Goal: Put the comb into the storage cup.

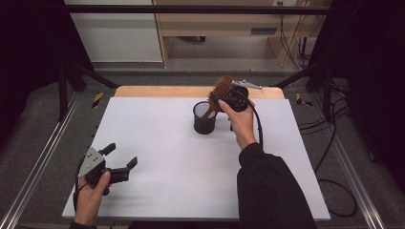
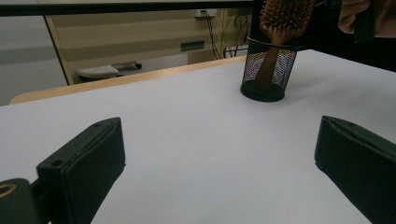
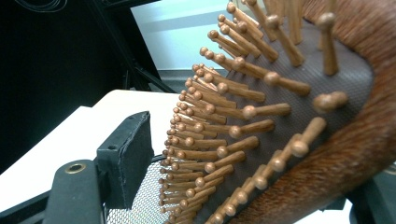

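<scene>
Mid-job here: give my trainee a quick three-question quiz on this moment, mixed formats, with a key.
1. True or false: the brush stands handle-down in the mesh cup.
2. Which gripper is at the brush head? A) left gripper B) right gripper
3. Fill in: the left gripper's jaws are ____ with only bare table between them.

Key: 1 true; 2 B; 3 open
</scene>
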Demonstrator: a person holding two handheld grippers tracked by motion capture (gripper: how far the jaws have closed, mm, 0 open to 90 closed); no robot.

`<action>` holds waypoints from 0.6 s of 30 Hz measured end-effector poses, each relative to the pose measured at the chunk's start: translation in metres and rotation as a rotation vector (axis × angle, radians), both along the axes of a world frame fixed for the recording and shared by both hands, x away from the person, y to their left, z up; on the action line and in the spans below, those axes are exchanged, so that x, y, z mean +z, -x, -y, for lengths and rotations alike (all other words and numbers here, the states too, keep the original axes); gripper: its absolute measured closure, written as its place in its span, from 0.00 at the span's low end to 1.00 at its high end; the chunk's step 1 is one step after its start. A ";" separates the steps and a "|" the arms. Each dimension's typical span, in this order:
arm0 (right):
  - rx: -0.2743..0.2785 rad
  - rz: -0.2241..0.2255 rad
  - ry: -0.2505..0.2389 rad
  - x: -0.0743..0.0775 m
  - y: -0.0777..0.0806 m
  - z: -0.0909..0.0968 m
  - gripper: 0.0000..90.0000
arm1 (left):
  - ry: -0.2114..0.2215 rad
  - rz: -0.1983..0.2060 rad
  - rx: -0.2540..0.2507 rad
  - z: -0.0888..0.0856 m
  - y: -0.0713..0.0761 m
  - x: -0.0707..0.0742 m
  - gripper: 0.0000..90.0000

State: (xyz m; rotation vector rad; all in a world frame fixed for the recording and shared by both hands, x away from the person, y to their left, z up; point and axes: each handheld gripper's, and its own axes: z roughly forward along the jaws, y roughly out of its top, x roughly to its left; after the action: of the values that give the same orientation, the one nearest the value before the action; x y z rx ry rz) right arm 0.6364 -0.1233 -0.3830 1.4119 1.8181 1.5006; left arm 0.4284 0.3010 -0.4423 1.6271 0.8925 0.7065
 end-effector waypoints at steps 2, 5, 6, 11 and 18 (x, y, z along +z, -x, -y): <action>0.001 0.001 0.001 0.000 0.000 0.000 0.29 | 0.000 0.000 0.000 0.000 0.000 0.000 0.02; 0.002 0.001 0.001 0.000 0.000 -0.001 0.30 | 0.000 0.000 0.000 0.000 0.000 0.000 0.02; 0.004 0.001 0.004 0.000 0.000 -0.001 0.31 | 0.000 0.000 0.000 0.000 0.000 0.000 0.02; 0.002 0.004 0.007 0.001 0.000 -0.001 0.38 | -0.002 -0.001 0.000 0.000 0.000 0.000 0.02; 0.014 0.007 0.000 0.001 0.000 0.001 0.44 | -0.004 0.000 -0.001 0.001 0.000 0.000 0.02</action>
State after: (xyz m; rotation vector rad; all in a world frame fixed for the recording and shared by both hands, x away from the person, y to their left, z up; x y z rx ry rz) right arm 0.6359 -0.1244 -0.3816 1.3948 1.8272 1.5108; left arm 0.4284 0.3005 -0.4425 1.6305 0.8910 0.7082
